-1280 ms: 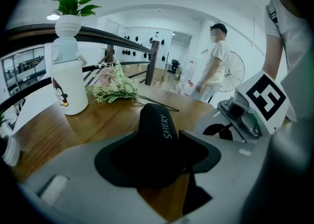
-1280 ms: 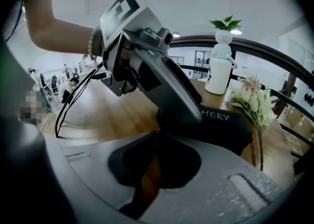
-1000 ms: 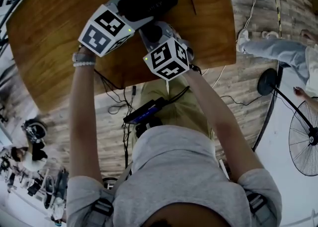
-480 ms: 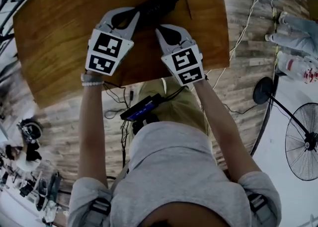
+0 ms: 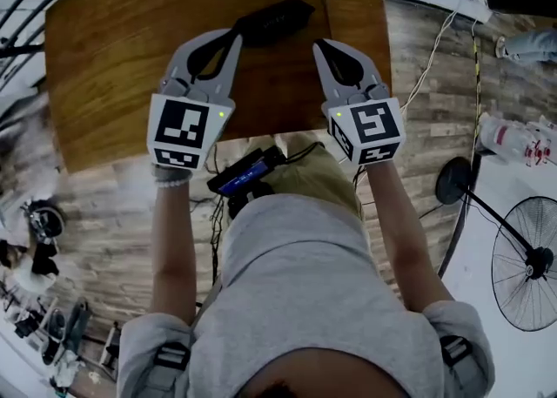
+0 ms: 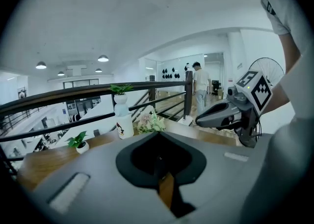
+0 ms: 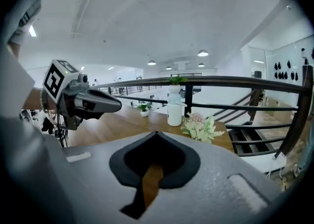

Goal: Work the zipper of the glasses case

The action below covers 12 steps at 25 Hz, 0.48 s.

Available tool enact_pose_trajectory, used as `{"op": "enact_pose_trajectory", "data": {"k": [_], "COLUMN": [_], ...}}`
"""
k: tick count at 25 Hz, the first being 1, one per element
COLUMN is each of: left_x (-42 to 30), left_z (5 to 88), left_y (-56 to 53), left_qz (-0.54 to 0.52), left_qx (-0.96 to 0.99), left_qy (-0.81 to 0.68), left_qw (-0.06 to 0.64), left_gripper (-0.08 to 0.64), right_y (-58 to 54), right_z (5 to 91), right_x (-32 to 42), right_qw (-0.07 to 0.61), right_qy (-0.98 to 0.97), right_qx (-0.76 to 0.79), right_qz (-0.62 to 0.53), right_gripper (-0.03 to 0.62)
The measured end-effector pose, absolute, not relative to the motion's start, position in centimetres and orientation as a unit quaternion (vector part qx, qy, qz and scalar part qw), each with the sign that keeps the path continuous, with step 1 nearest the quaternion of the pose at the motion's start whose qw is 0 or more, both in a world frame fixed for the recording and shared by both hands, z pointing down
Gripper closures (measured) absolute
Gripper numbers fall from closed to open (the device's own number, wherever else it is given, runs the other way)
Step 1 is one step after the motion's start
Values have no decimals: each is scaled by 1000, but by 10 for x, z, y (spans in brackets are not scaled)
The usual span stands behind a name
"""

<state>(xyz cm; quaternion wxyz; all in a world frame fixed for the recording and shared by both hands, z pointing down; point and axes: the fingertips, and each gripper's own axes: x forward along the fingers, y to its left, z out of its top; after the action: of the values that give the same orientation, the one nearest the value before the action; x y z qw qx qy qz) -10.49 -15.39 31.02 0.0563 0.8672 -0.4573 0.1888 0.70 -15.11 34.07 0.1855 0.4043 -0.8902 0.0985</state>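
Black glasses case [image 5: 277, 17] lies on desk [image 5: 113, 65] near far edge, ungripped. Left claw [image 5: 233, 37] just clenched shut, empty, tip near case. Right claw [image 5: 321, 43] clenched, empty, apart from case.

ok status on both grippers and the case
Left gripper just closed, right gripper shut, both empty. Black oblong glasses case on brown wooden table, ungripped. Nothing blocking.

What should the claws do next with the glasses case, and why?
Probably open the left claw and lower it onto the glasses case. Both claws are shut and empty; the left one's jaws have just been closing with nothing between them. The case lies on the table just past their tips, so it likely needs holding before the right claw can work on it.
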Motion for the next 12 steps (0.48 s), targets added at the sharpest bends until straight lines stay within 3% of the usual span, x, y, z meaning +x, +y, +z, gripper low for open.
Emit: {"op": "enact_pose_trajectory", "data": {"k": [12], "left_x": [-118], "left_z": [257], "left_y": [-116], "left_qz": [145], "left_qx": [849], "left_qy": [-507], "left_qw": [31], "left_gripper": [546], "right_y": [-137], "right_z": [278], "right_x": [36], "right_qw": [144], "right_qy": [-896], "right_qx": [417], "right_qz": [52], "right_gripper": [591]}}
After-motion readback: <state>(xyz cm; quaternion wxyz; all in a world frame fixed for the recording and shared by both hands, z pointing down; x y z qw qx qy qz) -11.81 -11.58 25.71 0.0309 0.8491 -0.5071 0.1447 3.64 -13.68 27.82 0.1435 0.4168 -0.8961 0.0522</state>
